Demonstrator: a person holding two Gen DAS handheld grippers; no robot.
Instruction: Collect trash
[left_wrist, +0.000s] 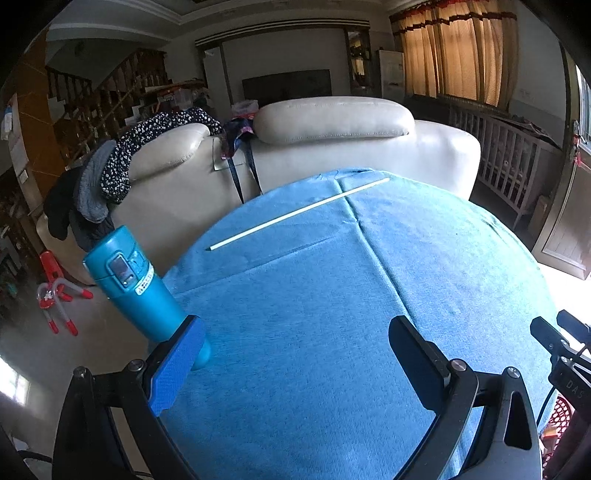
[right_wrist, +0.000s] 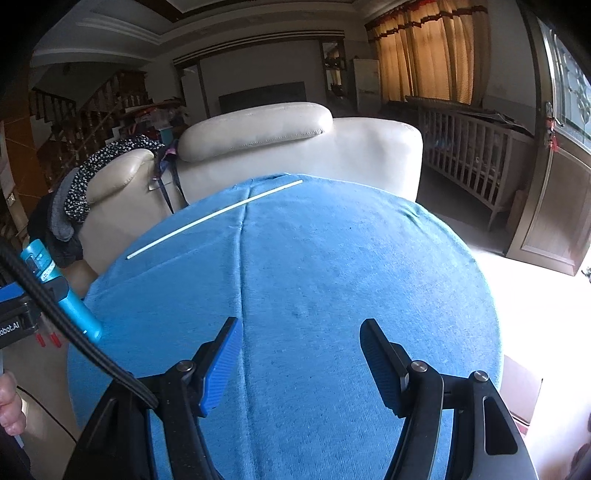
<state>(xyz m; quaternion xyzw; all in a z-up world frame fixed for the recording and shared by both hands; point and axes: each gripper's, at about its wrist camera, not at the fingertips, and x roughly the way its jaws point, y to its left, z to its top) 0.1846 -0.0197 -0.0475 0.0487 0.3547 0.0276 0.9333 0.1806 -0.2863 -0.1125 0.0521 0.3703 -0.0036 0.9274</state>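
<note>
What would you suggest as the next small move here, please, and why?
Probably carry the right gripper forward toward the thin white stick on the blue cloth. Its jaws are open and empty, and the stick, lying at the far side, is the only loose item visible there.

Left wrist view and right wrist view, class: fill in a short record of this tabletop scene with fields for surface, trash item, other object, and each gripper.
surface: table with blue cloth
trash item: thin white stick lying flat near the far edge
other object: blue flask at the left edge of the table, beside the left gripper's finger
left gripper: jaws apart, nothing between
right gripper: jaws apart, nothing between
behind table: cream sofa
</note>
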